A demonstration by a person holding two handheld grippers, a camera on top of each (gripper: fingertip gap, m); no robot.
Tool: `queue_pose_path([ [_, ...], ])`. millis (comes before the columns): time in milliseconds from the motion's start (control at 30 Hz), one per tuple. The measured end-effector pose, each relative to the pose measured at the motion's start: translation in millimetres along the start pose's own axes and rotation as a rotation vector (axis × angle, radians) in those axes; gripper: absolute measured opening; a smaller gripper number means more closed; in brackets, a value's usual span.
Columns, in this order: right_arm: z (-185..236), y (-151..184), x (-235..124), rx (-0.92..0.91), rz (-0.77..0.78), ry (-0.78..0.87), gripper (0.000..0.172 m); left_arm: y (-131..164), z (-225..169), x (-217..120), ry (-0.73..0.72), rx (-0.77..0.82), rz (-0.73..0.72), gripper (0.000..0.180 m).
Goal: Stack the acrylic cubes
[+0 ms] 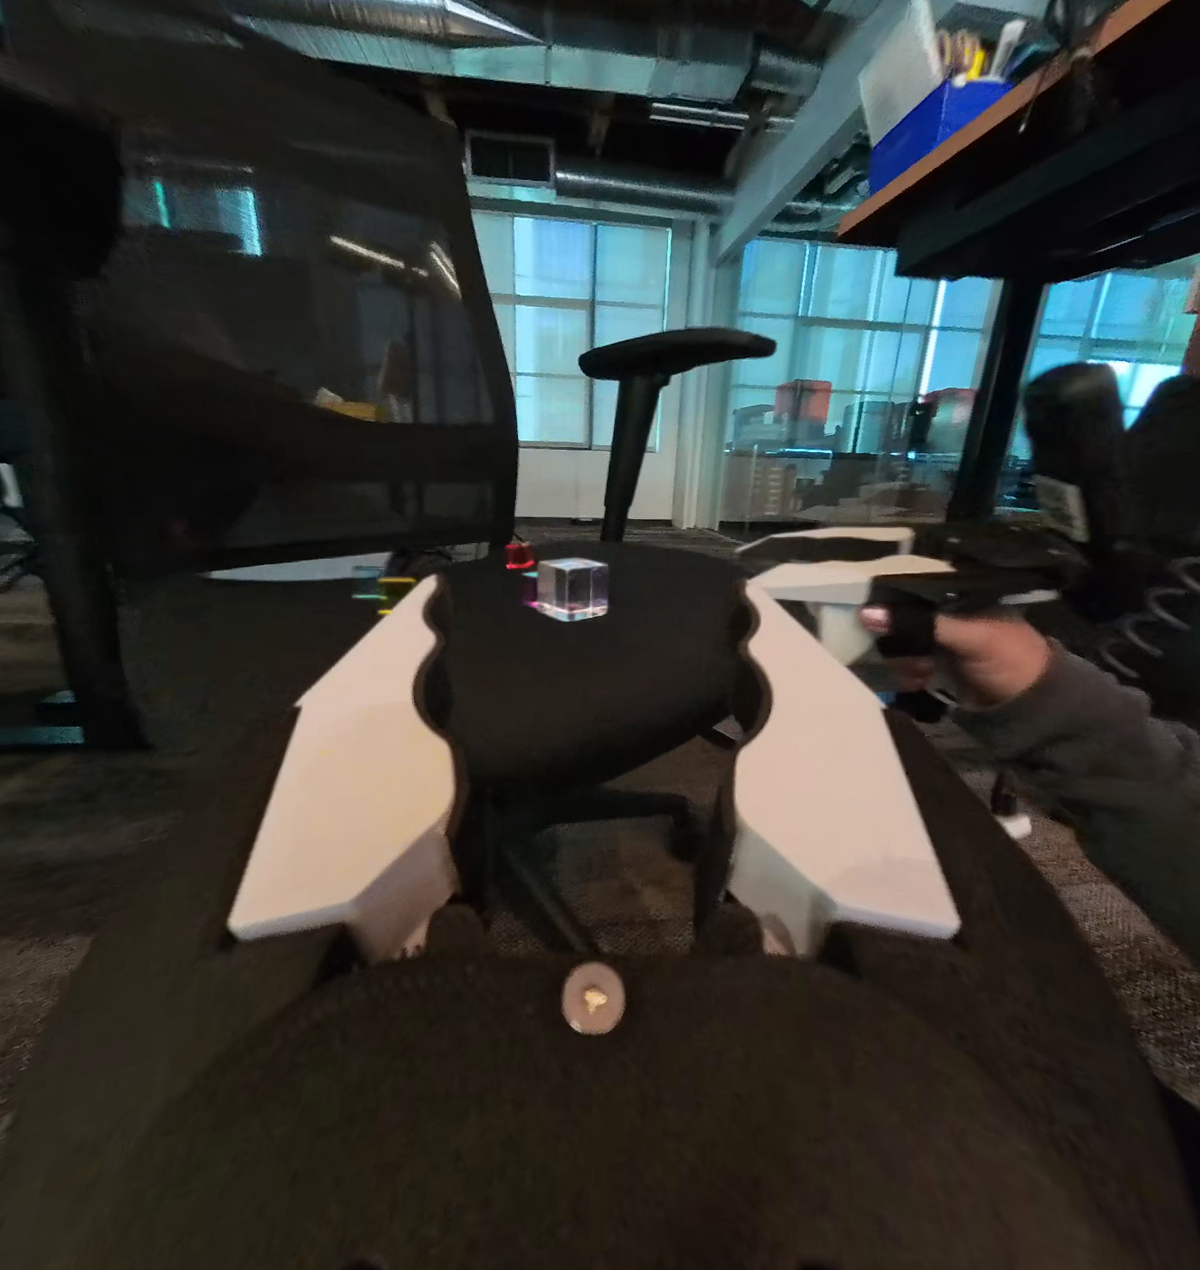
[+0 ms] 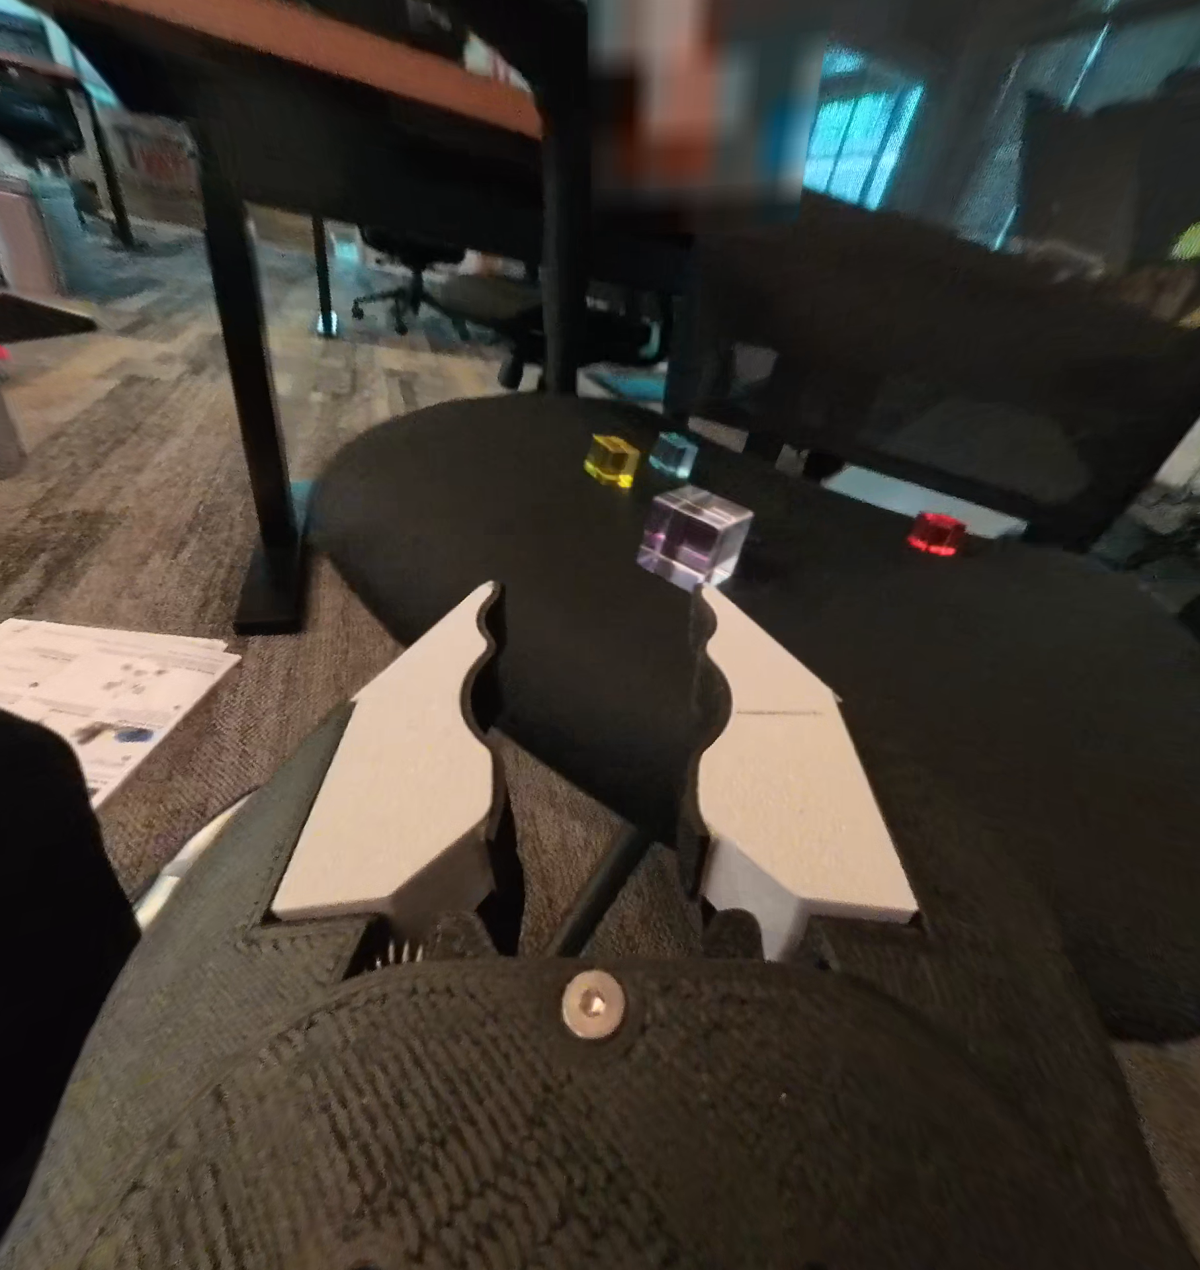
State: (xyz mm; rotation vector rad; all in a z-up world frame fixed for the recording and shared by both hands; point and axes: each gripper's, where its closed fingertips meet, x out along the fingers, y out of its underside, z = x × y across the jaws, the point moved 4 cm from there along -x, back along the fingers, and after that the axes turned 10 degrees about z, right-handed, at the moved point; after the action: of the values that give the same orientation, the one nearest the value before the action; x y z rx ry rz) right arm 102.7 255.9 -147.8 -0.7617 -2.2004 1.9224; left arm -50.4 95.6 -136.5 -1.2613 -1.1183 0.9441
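Here, glassy clear cube (image 1: 572, 587) on matte seat (image 1: 583, 687).

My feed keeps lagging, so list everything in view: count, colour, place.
Seat: one, black, office chair, bears the cubes.
Clear cube: one, largest, mid-seat, just past the right gripper's fingertip.
Yellow cube: one, beyond the clear cube.
Blue cube: one, pale, beside the yellow.
Red cube: one, apart near the backrest.
Desk: one, black legs, brown top.
Papers: white, on carpet.
Left gripper: open, empty.
Right gripper: open, empty.
Hand: holds right gripper.
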Motion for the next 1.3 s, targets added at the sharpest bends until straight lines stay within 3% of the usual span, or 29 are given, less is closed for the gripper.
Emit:
queue_pose_path([
  [133,-20.9,12.0,50.2,0.016,0.125,-0.034,0.062,11.4,9.7,31.4,0.005,0.002,0.037,0.081],
  [300,-28.6,9.4,72.6,0.010,0.074,0.028,0.058,28.1,30.1,41.5,0.092,-0.012,0.057,0.079],
  [467,-25.6,-0.5,91.7,0.035,0.123,0.049,0.057,7.2,47.1,60.1,0.274,0.035,0.016,0.068],
  [600,-28.7,-7.9,95.0,-0.144,0.148,0.025,0.061,-3.4,63.6,85.3,0.420,-0.054,0.031,0.070],
  [667,-36.7,-13.4,92.5,-0.238,0.162,-0.042,0.061,-5.0,72.5,92.9,0.441,-0.102,0.031,0.072],
  [767,-67.5,-30.3,98.6,-0.232,0.169,-0.144,0.040,-12.7,85.2,95.5,0.422,-0.151,-0.045,0.068],
  [900,-89.1,-20.3,124.3,-0.267,0.290,-0.483,0.027,-15.7,97.3,98.7,0.407,-0.204,-0.076,0.068],
  [967,-96.7,-19.8,131.8,-0.210,0.289,-0.608,0.036,-11.9,95.7,92.4,0.427,-0.188,-0.078,0.068],
  [1067,-116.4,-13.0,139.0,-0.167,0.325,-0.627,0.032,-3.9,98.8,84.6,0.382,-0.150,-0.078,0.064],
  [1200,-115.5,-18.7,129.0,-0.105,0.272,-0.769,0.035,-4.8,98.8,81.7,0.384,-0.138,-0.071,0.064],
  [1267,-106.9,-19.4,123.2,-0.122,0.269,-0.813,0.047,-4.8,97.6,80.5,0.376,-0.123,-0.066,0.064],
  [1300,-97.6,-22.3,117.1,-0.103,0.254,-0.861,0.063,-5.0,96.5,79.7,0.375,-0.119,-0.068,0.064],
])
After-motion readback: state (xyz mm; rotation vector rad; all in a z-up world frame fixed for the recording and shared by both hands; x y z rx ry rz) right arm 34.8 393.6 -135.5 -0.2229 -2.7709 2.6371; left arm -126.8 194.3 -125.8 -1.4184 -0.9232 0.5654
